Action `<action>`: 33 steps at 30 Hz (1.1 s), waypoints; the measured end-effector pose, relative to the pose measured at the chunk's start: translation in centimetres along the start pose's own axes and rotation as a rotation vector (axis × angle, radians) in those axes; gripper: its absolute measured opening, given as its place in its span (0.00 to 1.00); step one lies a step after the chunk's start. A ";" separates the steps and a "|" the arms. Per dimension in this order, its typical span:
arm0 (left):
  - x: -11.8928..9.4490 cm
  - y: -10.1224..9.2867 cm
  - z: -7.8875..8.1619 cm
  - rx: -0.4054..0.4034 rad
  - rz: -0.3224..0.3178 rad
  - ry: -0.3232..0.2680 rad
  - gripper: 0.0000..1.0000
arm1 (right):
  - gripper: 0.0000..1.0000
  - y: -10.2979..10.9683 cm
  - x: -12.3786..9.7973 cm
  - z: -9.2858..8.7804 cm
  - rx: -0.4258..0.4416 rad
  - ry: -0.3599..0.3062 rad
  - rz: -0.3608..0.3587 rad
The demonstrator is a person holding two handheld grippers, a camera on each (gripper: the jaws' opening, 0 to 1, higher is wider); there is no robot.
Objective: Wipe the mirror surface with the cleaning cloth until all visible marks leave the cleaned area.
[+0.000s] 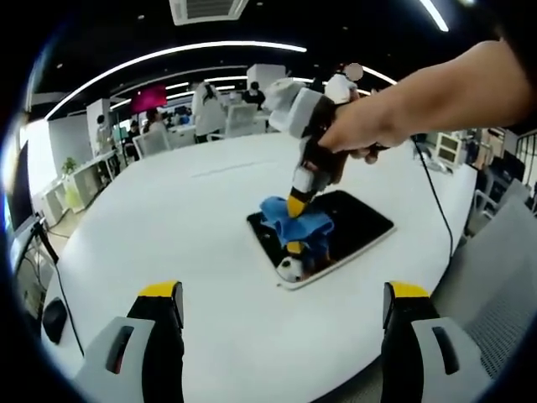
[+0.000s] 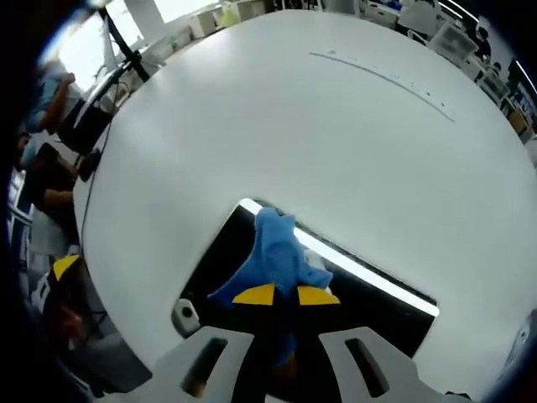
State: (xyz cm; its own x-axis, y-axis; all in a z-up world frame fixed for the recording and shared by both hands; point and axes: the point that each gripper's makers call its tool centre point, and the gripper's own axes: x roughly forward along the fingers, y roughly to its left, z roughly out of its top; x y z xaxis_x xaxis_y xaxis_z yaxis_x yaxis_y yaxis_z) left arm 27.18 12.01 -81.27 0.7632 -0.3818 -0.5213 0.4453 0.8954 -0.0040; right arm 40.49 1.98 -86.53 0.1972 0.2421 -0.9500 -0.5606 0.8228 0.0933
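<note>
We see bare counter (image 1: 168, 218) all around the mirror (image 1: 357, 225); only the right gripper (image 1: 295, 204) and cloth (image 1: 294, 222) block its near end. Chairs (image 1: 495, 277) crowd the counter edge.

A blue cleaning cloth (image 2: 273, 256) covers the middle of the dark mirror (image 2: 369, 298), hiding any marks beneath it. The mirror's lower right end runs past the right gripper view's edge. In the left gripper view, distant people (image 1: 205, 105) at upper centre are too blurred to make out
</note>
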 end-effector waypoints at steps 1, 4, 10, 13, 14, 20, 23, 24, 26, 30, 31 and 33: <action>0.0 -0.2 0.0 -0.003 -0.007 0.003 1.00 | 0.02 0.1 0.0 -0.1 0.002 0.000 0.003; 0.1 -0.4 -0.3 0.004 -0.016 0.020 1.00 | 0.02 0.2 0.0 -0.3 0.008 -0.001 0.008; 0.0 -0.5 -0.2 0.003 -0.019 0.023 1.00 | 0.02 0.7 -0.2 -1.1 0.011 -0.007 0.013; 0.0 -0.6 -0.2 0.002 -0.020 0.026 1.00 | 0.02 0.8 -0.1 -1.3 0.010 -0.008 0.018; 0.0 -0.6 -0.2 0.002 -0.019 0.025 1.00 | 0.02 0.9 -0.2 -1.5 0.009 -0.009 0.019; 0.0 -0.6 -0.1 0.000 -0.018 0.027 1.00 | 0.02 1.5 -0.2 -2.2 0.006 -0.006 0.034; 0.0 -0.7 -0.1 -0.002 -0.019 0.028 1.00 | 0.02 1.7 -0.2 -2.5 0.003 -0.004 0.041; 0.0 -0.7 -0.1 -0.003 -0.020 0.029 1.00 | 0.02 1.8 -0.3 -2.8 0.003 -0.004 0.043; 0.0 -0.8 -0.1 -0.004 -0.021 0.031 1.00 | 0.02 2.0 -0.5 -3.1 0.003 -0.001 0.048; 0.0 -0.8 0.1 -0.020 -0.024 0.014 1.00 | 0.02 2.3 -0.6 -3.7 -0.001 -0.001 0.055; 0.0 -0.7 0.1 -0.015 -0.022 0.014 1.00 | 0.02 2.4 -0.6 -3.8 -0.002 -0.001 0.055; 0.1 -0.8 -0.1 -0.012 -0.027 0.024 1.00 | 0.02 2.6 -0.8 -4.1 0.008 0.004 0.060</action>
State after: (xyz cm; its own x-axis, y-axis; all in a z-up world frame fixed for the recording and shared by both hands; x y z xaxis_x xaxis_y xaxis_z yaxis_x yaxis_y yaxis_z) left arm 26.82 11.31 -81.38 0.7396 -0.4003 -0.5410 0.4597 0.8876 -0.0283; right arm 35.56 1.81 -86.77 0.1604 0.2893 -0.9437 -0.5649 0.8109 0.1526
